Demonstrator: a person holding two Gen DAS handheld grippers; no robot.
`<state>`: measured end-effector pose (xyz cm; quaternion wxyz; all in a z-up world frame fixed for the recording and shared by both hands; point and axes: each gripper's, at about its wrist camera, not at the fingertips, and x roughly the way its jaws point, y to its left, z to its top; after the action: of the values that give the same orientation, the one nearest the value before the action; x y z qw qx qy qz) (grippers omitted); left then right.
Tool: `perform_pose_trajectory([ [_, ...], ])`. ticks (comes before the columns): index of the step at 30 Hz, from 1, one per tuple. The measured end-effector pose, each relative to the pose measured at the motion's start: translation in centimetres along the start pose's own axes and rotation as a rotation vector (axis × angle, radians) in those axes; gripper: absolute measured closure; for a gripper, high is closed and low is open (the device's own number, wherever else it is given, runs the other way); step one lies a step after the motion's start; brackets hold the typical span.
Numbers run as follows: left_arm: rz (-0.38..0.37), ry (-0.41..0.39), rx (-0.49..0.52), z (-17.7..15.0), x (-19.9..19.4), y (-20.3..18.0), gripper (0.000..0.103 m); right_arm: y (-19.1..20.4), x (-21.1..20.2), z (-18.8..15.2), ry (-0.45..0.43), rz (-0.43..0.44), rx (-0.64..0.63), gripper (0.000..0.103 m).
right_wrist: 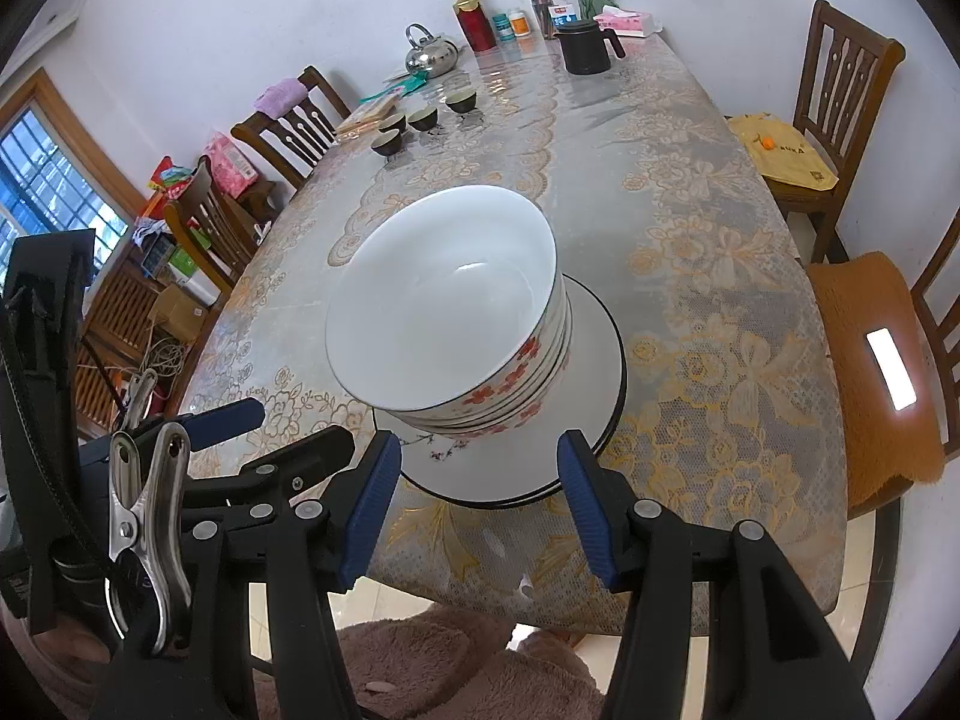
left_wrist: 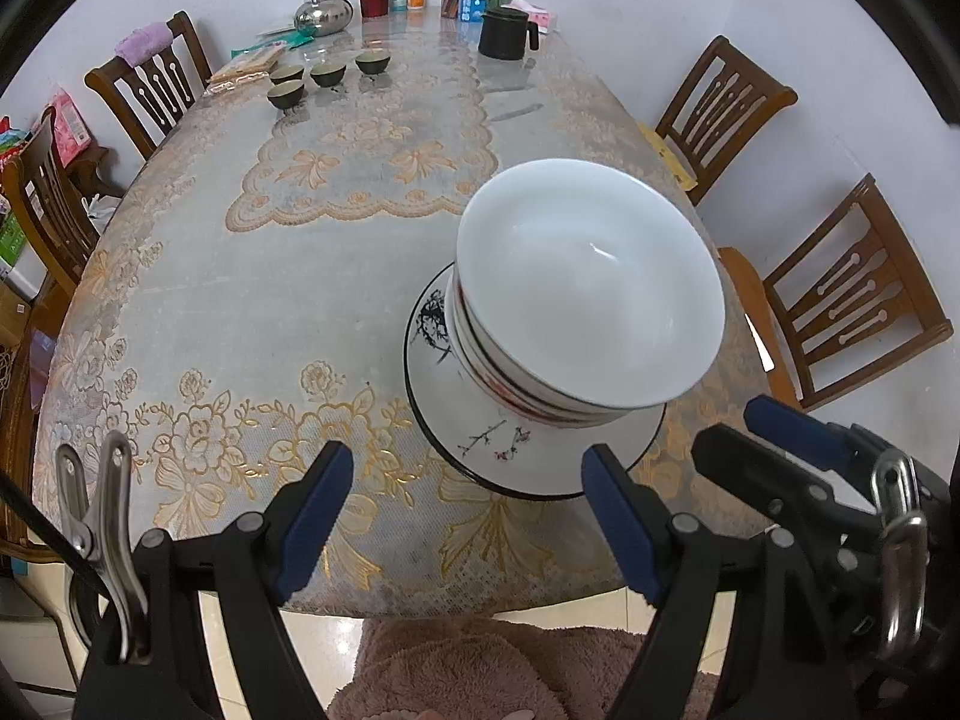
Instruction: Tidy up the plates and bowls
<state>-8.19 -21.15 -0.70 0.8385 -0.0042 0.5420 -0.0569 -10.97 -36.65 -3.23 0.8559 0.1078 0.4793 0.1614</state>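
Bowls [left_wrist: 591,294] sit in a stack, one inside the other, on top of a pile of plates [left_wrist: 480,444] near the front edge of the table [left_wrist: 240,276]. The bowls all face up, so the open white inside of the top one shows. The stack stands tall and straight up from the plates, though the round lens makes it look bent to one side. The bowls have red flowers painted on their sides, and the top plate has a small branch drawn on it. The plates lie flat on the lace tablecloth. The left gripper [left_wrist: 468,516] hangs just in front of the plates with its blue pads spread wide, and nothing is between them. The right gripper [right_wrist: 477,504] is near the front rim of the plates too, its pads about half apart, and it holds nothing. Four small dark cups [left_wrist: 327,75] and a shiny kettle [left_wrist: 323,13] sit far back on the table.
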Motion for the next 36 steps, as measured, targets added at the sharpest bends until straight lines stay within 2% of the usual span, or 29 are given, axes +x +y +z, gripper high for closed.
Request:
perform_pose_trajectory([
  [36,0.004,-0.004,0.007,-0.47,-0.03,0.05,0.021,0.01,-0.11,-0.10,-0.001,0.001,0.001,0.047],
])
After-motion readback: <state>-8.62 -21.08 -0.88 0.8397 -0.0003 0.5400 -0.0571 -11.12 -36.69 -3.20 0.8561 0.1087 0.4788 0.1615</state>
